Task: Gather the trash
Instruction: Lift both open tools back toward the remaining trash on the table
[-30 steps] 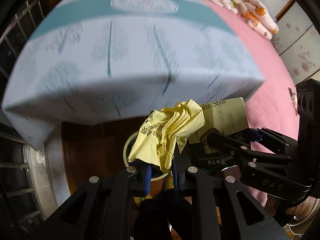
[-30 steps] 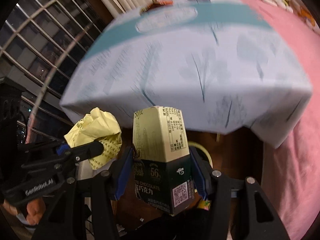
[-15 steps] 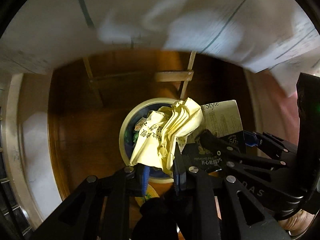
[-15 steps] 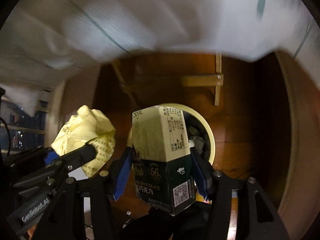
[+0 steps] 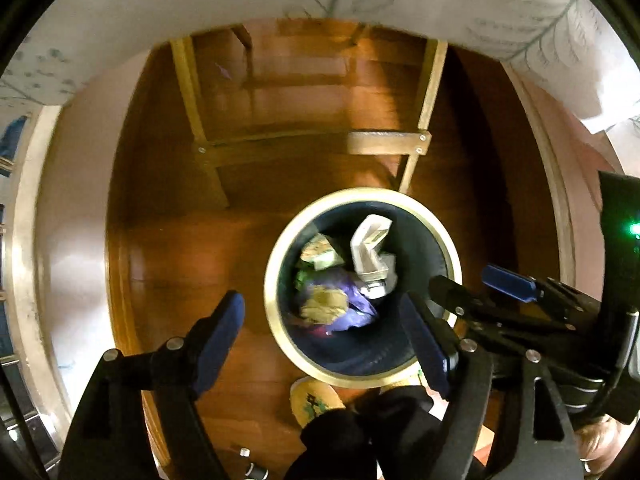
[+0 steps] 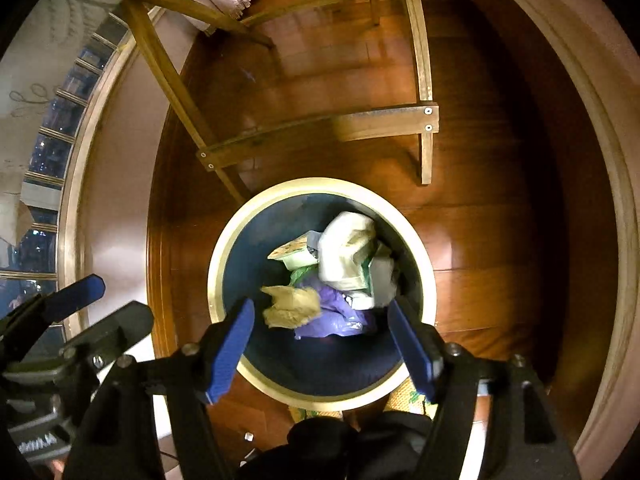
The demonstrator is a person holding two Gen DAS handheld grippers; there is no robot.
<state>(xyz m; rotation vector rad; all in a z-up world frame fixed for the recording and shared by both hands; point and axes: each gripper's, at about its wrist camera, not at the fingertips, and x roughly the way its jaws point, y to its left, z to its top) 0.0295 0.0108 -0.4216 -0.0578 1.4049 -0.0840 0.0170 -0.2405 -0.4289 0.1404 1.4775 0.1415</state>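
A: With both cameras looking down, where's the trash?
B: All in the bin [image 6: 224, 240], on the wood floor [image 6: 480, 220] by the desk legs [image 6: 424, 80]. Yellow crumpled paper [image 6: 292, 306] and white carton [image 6: 344, 252] lie on purple wrap, below the fingers [image 6: 230, 348], not touching.
A: Grippers?
B: Left gripper [image 5: 332, 340] spread wide, nothing held; bin sits between its tips, offset right. Right gripper [image 6: 322, 344] also apart, empty, straddling the bin opening.

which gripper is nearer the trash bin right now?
Right, slightly. The right gripper hangs open directly over the bin opening. The left gripper is also open, straddling the bin's near-left rim, one finger over floor.
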